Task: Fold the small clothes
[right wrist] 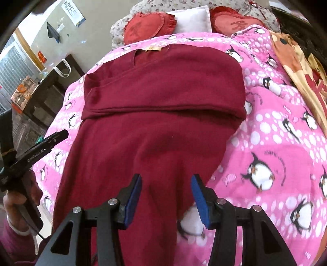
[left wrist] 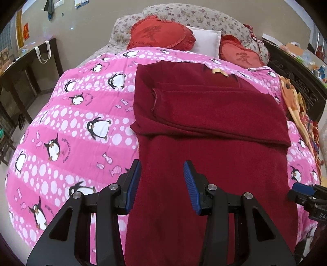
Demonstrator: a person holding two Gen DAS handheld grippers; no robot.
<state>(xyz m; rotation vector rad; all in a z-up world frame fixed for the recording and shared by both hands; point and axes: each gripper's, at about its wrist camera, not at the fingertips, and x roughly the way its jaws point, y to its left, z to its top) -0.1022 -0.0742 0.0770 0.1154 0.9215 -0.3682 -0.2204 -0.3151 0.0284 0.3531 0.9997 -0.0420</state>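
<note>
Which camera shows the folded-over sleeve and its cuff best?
The left wrist view: the sleeve lies across the maroon sweater with its cuff edge plainly showing. The right wrist view shows only a folded band, no cuff.

a bed (left wrist: 61,126) under a pink penguin quilt (left wrist: 85,114) fills the room, with two red heart cushions (left wrist: 161,33) and a white pillow (left wrist: 206,40) against a floral headboard (left wrist: 196,15). a dark side table (left wrist: 26,67) stands by the beige wall (left wrist: 96,12), left of the bed.
</note>
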